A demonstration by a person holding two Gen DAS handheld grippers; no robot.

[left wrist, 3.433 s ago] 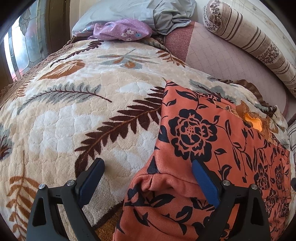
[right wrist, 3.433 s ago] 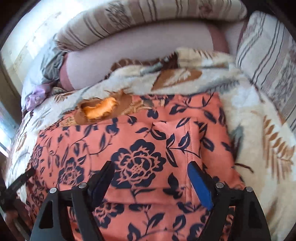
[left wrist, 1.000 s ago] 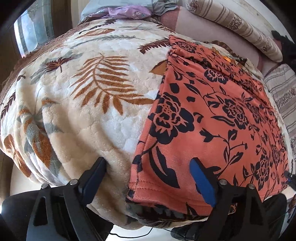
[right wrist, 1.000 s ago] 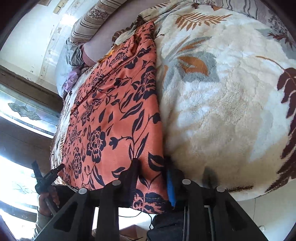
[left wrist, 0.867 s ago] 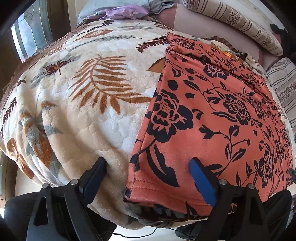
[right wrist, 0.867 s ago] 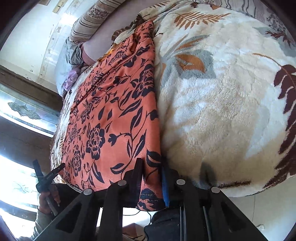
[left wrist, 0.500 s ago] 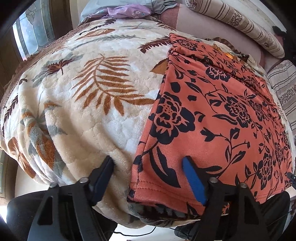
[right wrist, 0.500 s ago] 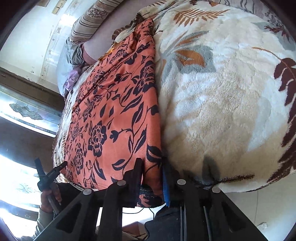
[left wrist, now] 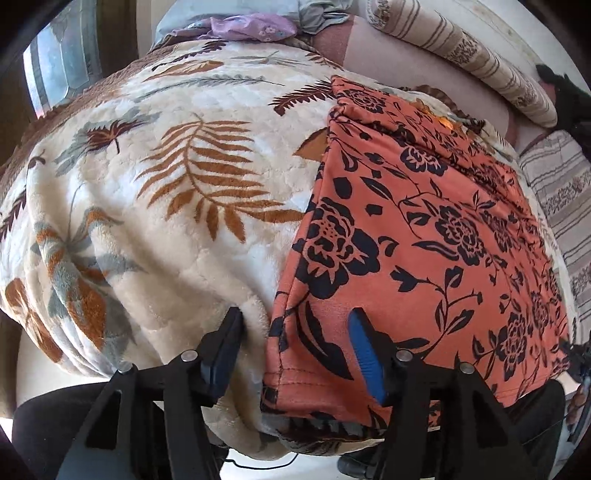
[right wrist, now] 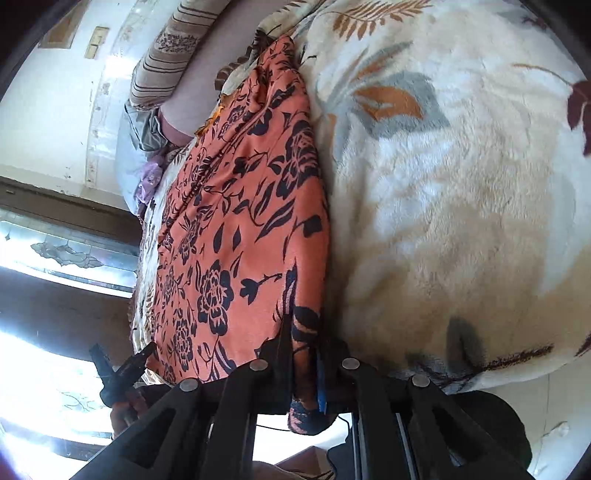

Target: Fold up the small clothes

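An orange garment with black flowers point(left wrist: 424, 236) lies spread flat on a cream leaf-print blanket point(left wrist: 166, 206), its near hem hanging over the bed's front edge. My left gripper point(left wrist: 295, 343) is open, its jaws straddling the garment's near left corner. In the right wrist view the same garment point(right wrist: 240, 221) runs away along the blanket point(right wrist: 461, 206). My right gripper point(right wrist: 304, 369) is shut on the garment's near right corner. The left gripper also shows small in the right wrist view point(right wrist: 122, 369).
Striped bolster pillows point(left wrist: 461, 55) and a mauve sheet point(left wrist: 406, 62) lie at the head of the bed. A purple cloth point(left wrist: 243, 29) and grey bedding sit at the far left. A window point(left wrist: 55, 74) is to the left. Floor lies below the bed's front edge.
My left gripper's jaws have narrowed around the garment's left corner and moved in closer. My right gripper stays clamped on the right corner, which has lifted slightly.
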